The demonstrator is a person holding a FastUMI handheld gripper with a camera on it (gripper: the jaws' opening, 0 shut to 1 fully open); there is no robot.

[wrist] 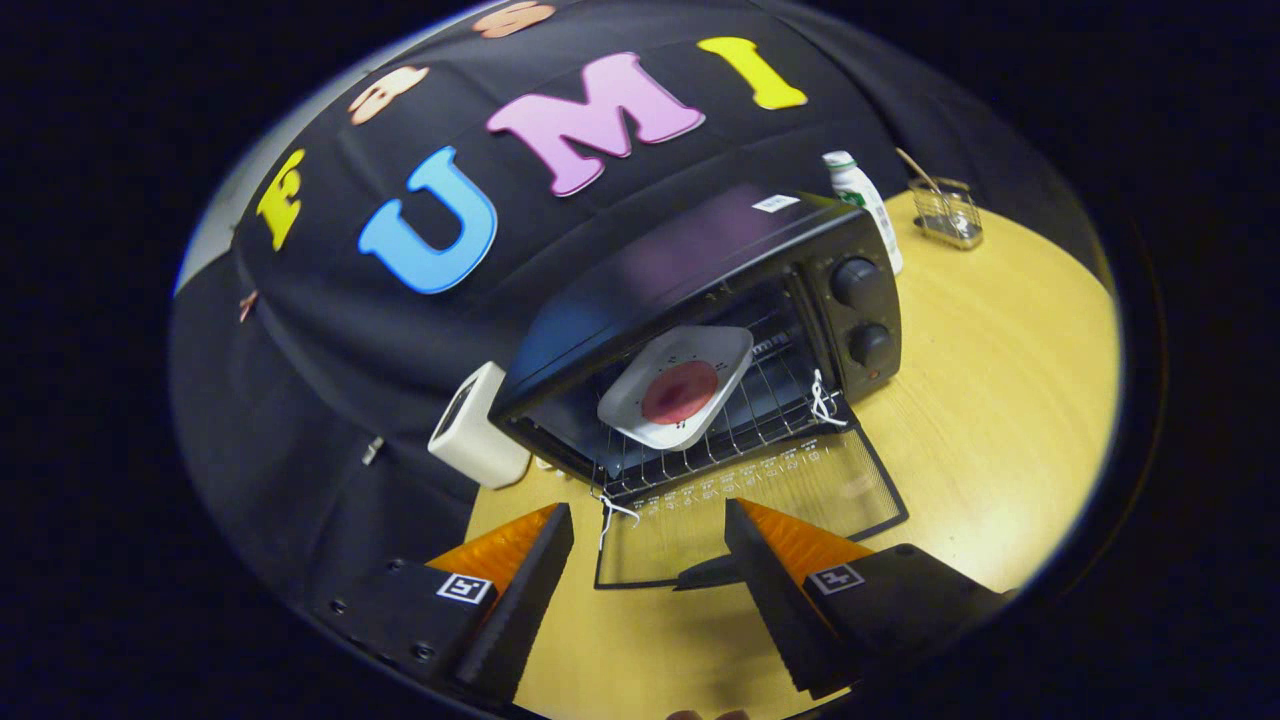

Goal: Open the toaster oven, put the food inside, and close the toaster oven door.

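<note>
A black toaster oven [700, 270] stands on the wooden table with its glass door [780, 500] folded down flat toward me. Inside, on the wire rack [770, 410], rests a white square plate [680, 385] carrying a round reddish piece of food [680, 392]. My gripper [650, 530] hovers just before the lowered door, open, with nothing between its fingers. The door's dark handle [710, 572] lies between the fingertips, closer to the right finger [765, 560].
A white box-shaped device [478, 430] stands beside the oven's left side. Behind the oven's right corner are a white bottle [860, 195] and a small wire basket [948, 215]. Bare wooden table [1000, 400] spreads out to the right of the oven.
</note>
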